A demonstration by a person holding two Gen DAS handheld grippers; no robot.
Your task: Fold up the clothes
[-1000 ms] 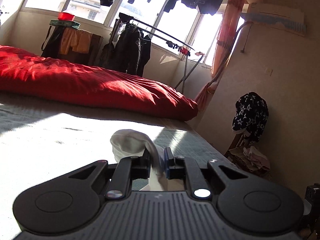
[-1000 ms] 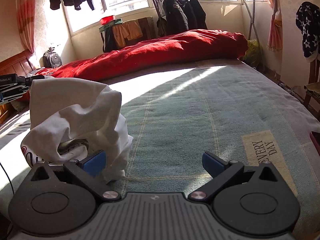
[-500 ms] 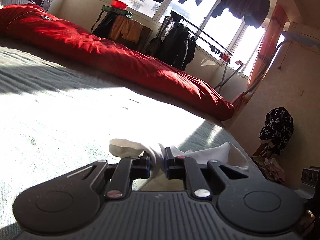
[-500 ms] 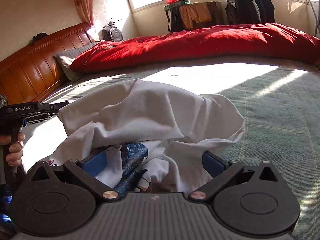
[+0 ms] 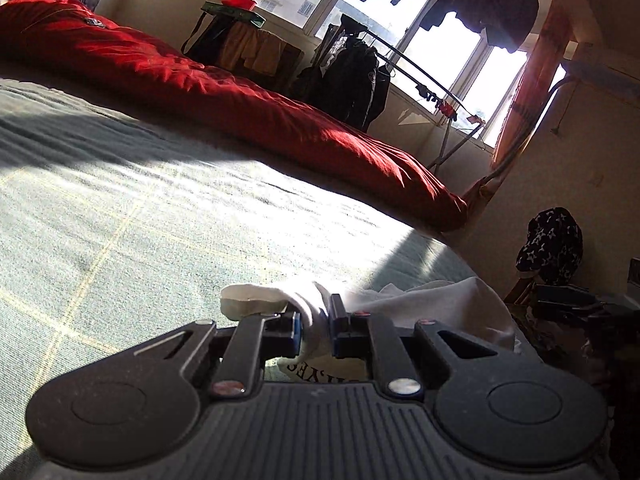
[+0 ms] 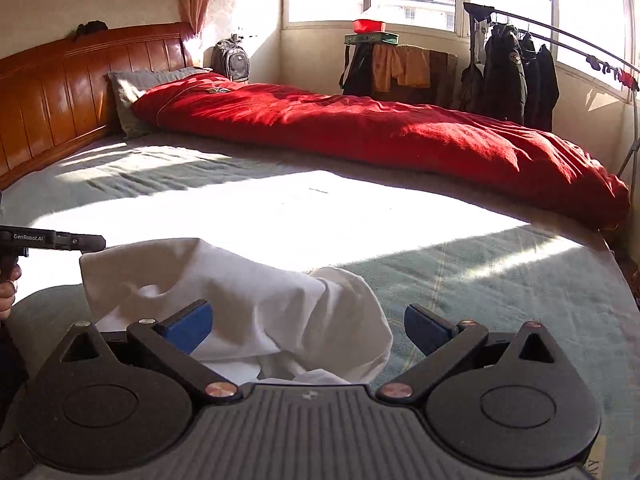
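A white T-shirt [image 6: 248, 300] lies crumpled on the green bedspread [image 6: 500, 280], near the bed's front edge. My left gripper [image 5: 314, 326] is shut on a fold of this white T-shirt [image 5: 432, 304], low over the bed. In the right wrist view the left gripper [image 6: 86, 242] comes in from the left edge at the shirt's upper left corner, with a hand under it. My right gripper [image 6: 308, 326] stands open just above the heap, its blue pads wide apart on either side of the cloth without pressing it.
A long red duvet [image 6: 380, 128] lies along the far side of the bed, against a grey pillow [image 6: 132, 84] and wooden headboard [image 6: 60, 84]. Dark jackets hang on a clothes rack [image 6: 520, 72] by the window. A star-patterned garment [image 5: 550, 246] hangs beyond the bed's right edge.
The left gripper sank to the bed with the shirt in its grip. The right gripper swung left and rose over the heap, jaws still wide, and the shirt now lies flatter.
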